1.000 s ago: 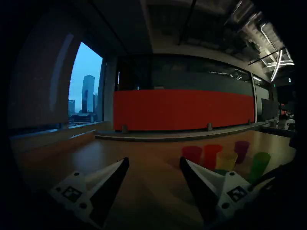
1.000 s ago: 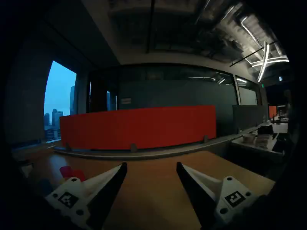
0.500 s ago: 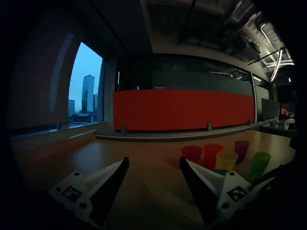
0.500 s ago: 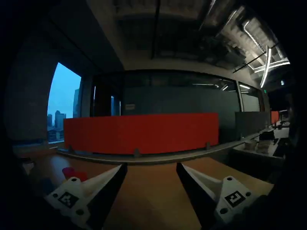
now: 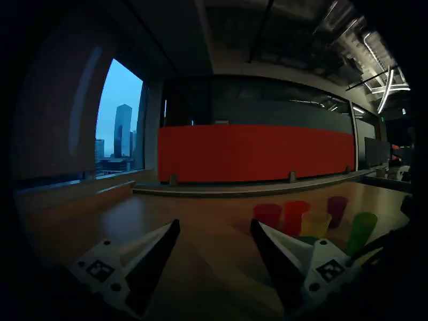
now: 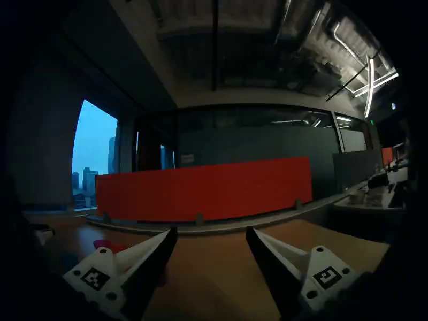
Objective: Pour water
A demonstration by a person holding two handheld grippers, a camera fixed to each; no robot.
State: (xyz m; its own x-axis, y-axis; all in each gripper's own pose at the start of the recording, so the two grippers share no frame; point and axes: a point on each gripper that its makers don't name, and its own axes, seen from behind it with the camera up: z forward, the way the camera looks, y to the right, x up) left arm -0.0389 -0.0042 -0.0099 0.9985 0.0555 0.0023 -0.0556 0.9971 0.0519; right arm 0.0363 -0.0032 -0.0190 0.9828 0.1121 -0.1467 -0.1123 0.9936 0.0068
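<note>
In the left gripper view, several coloured plastic cups stand on the wooden table to the right: a red cup point(image 5: 267, 214), an orange cup point(image 5: 295, 215), a yellow cup point(image 5: 315, 224), a purple cup point(image 5: 336, 209) and a green cup point(image 5: 361, 231). My left gripper point(image 5: 214, 227) is open low over the table, with nothing between its fingers; its right finger point(image 5: 289, 257) partly covers the cups. In the right gripper view, my right gripper point(image 6: 211, 235) is open and holds nothing. A red cup point(image 6: 109, 246) peeks out behind its left finger.
A long red partition point(image 5: 251, 152) runs along the table's far edge, with a glass wall behind it. A window point(image 5: 119, 128) at the left shows city towers. More desks with items point(image 6: 374, 195) stand at the far right. The room is dim.
The right gripper has tilted upward, so the partition and table sit lower in its view. The left gripper has not moved.
</note>
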